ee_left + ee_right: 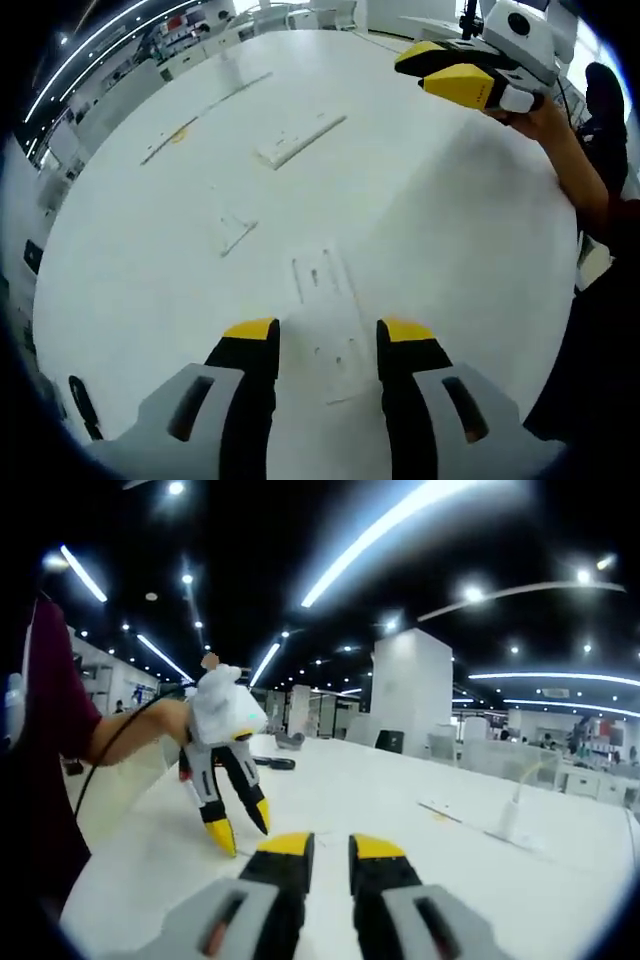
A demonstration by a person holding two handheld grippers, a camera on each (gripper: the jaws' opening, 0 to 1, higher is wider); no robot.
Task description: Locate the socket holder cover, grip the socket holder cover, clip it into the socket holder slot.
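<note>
White on white is the trouble here: in the left gripper view the table (470,230) carries several pale flat parts. The nearest, a translucent piece I take for the socket holder cover (330,320), lies just beyond my left hand-held gripper (328,335), whose jaws stand wide apart with nothing between them. Farther off lie a small white clip-like part (235,232), a longer strip that may be the socket holder (300,140), and a thin rail (205,112) at the far left. My right hand-held gripper (462,72) hangs above the far right.

In the right gripper view, my right hand-held gripper (330,847) has its jaws narrowly parted and empty, pointing across the room. My left hand-held gripper (240,828) hovers tips-down over the table (400,790).

I'd lower the left squarely over the cover's edges and close gently, as thin plastic may slide.
</note>
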